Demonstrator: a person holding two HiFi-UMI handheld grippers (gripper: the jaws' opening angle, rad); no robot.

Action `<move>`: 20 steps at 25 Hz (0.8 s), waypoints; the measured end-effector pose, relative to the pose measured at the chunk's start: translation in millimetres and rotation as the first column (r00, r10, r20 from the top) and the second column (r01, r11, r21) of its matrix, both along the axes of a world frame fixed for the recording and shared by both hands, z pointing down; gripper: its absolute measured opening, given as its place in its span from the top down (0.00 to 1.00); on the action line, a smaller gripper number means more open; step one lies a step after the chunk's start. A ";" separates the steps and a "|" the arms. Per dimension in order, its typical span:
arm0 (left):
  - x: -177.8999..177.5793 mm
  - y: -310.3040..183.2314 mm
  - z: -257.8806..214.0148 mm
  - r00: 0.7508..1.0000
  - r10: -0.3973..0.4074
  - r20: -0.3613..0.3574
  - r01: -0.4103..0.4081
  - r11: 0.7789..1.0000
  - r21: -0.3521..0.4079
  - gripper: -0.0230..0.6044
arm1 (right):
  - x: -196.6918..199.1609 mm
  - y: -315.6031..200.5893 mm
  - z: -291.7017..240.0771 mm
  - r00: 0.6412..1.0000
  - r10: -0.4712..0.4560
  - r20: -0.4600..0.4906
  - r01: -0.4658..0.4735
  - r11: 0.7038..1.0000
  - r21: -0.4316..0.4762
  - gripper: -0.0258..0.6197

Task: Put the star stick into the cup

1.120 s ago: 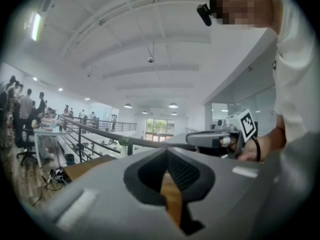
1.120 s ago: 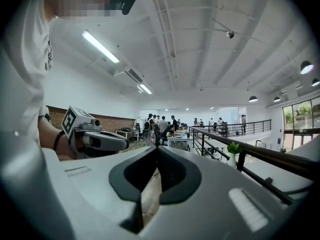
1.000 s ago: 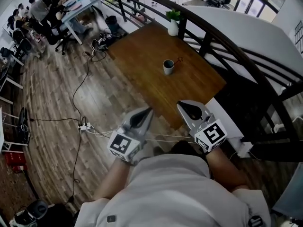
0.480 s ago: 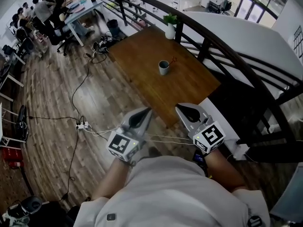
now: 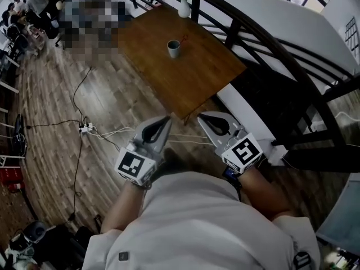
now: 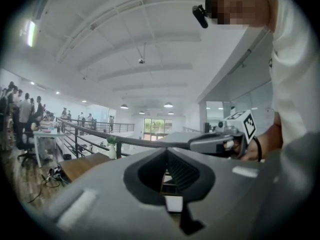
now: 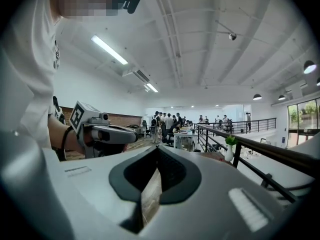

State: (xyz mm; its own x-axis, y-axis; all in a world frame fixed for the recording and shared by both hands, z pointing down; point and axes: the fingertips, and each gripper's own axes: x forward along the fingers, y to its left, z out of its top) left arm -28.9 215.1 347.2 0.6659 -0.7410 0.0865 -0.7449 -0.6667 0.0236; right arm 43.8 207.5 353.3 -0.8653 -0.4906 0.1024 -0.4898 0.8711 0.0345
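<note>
Closing in looks like the step: left gripper and right gripper, jaws together and empty; far ahead of the tips stands the cup, the star stick seemingly lying beside it. Next: reach, open.

Right tool, jaws apparently together; left tool alongside; potted plant by railing at right.

A wooden table stands on a plank floor, with a dark railing along its far side. A potted plant sits on its far corner. Cables trail left of the table. A strip light glows on the white ceiling above.
</note>
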 end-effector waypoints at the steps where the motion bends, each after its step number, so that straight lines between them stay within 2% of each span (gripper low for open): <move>1: 4.8 7.5 3.5 1.000 -0.001 0.004 0.001 1.000 -0.004 0.96 | 4.8 6.3 3.8 1.000 -0.004 0.002 0.004 1.000 -0.009 0.95; 7: 23.4 44.4 29.2 1.000 -0.003 0.014 0.004 1.000 -0.030 0.96 | 28.3 39.6 24.1 1.000 -0.014 -0.007 0.014 1.000 -0.028 0.95; 14: 38.4 61.6 43.9 1.000 -0.006 0.005 0.006 0.998 -0.060 0.96 | 46.1 60.8 38.4 0.999 -0.014 -0.033 0.012 0.999 -0.050 0.95; 20: 50.6 68.9 37.2 1.000 -0.012 0.011 0.013 1.000 -0.016 0.96 | 63.5 67.6 40.9 0.999 -0.004 -0.036 0.002 0.998 -0.055 0.95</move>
